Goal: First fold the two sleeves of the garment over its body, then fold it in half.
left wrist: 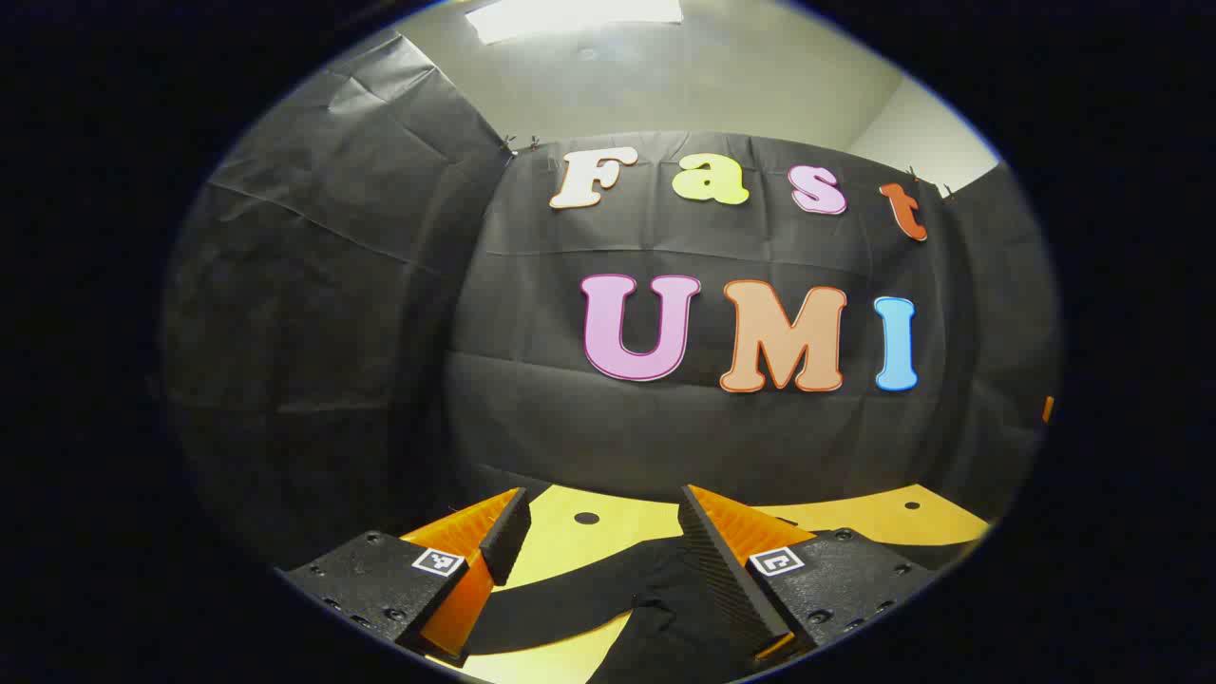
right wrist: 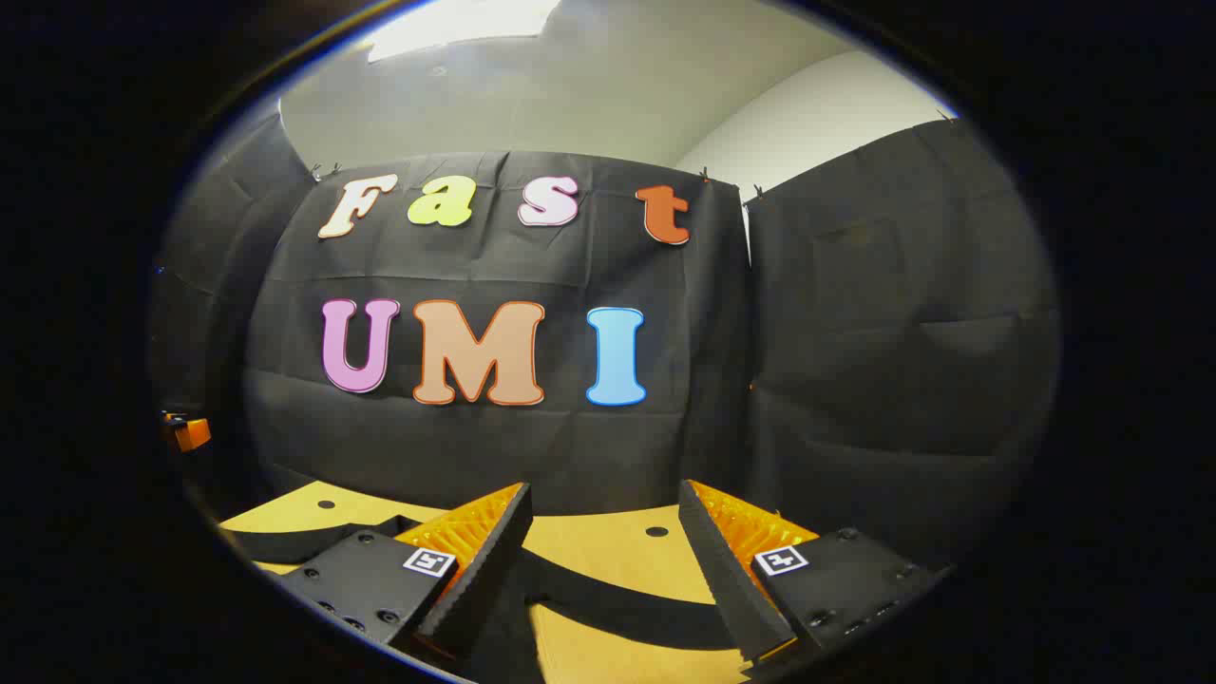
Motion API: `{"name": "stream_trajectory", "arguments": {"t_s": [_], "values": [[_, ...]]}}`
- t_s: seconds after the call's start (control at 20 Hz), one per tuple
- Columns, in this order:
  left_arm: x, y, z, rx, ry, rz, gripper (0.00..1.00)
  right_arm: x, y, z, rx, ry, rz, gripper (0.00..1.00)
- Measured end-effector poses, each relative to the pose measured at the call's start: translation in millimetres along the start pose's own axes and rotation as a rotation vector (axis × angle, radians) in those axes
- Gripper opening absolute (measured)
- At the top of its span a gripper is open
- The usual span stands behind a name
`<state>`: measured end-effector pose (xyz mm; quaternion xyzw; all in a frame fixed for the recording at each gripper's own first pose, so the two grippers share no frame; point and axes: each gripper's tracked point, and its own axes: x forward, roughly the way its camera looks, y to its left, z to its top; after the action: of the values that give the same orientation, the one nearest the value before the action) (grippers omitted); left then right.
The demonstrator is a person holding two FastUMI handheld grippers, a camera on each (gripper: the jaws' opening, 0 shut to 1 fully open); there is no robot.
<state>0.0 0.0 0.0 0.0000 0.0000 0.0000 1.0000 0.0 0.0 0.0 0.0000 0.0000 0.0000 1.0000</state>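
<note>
A black garment lies spread on the yellow table. In the left gripper view a long sleeve runs from the lower left toward the body of the garment under my right-hand finger. My left gripper hovers just above it, open, holding nothing. In the right gripper view another black sleeve stretches across the table beneath my right gripper, which is also open and holds nothing. More black cloth shows at the lower left there.
Black cloth walls close the booth behind and on both sides of the table. The tabletop has small round holes. A small orange part shows at the far left edge of the right gripper view.
</note>
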Motion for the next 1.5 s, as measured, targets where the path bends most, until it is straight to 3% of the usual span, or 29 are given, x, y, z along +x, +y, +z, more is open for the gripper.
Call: {"name": "stream_trajectory", "arguments": {"t_s": [0.5, 1.0, 1.5], "values": [[5.4, 19.0, -10.7, -0.008, 0.018, 0.023, 0.92, -3.6, 4.3, 1.0, -0.024, 0.007, -0.019, 0.98], [13.1, 12.6, -14.9, 0.002, 0.025, -0.006, 0.92, -6.3, -12.2, -2.5, -0.010, 0.013, -0.082, 0.98], [17.2, 28.0, 6.2, 0.120, -0.018, 0.013, 0.92, 4.8, -28.9, -5.1, 0.008, 0.024, -0.107, 0.98]]}}
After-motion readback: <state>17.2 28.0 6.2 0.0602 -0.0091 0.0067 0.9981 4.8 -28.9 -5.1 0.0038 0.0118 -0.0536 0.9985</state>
